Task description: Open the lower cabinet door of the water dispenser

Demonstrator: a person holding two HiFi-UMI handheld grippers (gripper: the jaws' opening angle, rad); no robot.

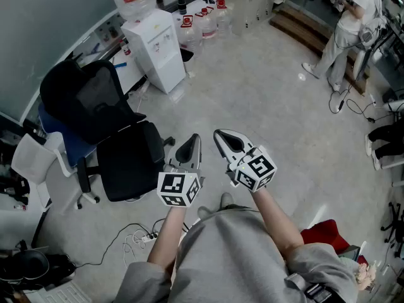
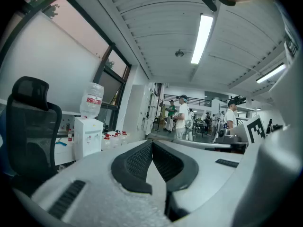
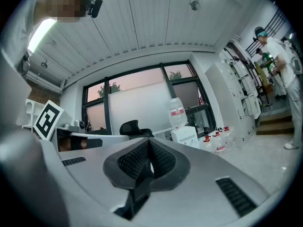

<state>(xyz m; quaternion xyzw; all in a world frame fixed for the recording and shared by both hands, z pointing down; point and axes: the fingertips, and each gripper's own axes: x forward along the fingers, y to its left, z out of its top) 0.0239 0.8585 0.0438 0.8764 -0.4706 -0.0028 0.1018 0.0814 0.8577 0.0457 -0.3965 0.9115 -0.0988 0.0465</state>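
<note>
**Above a pale office floor: two closed grippers, dispenser far off**

Across the speckled grey floor (image 1: 265, 100) of a bright room with a ribbed white ceiling, one water dispenser (image 1: 154, 49) stands at the far left edge by the wall. It carries a bottle on top, and its lower cabinet door (image 1: 172, 74) looks closed. Three red-capped spare bottles (image 1: 203, 21) sit just beside it. One black office chair (image 1: 120, 137) stands nearer. In the head view, one person (image 1: 350, 24) stands at the far right edge. The left gripper (image 1: 191, 147) and right gripper (image 1: 228, 142) are held level side by side, well apart from the dispenser. Each has its fingers pressed together on nothing.
</note>
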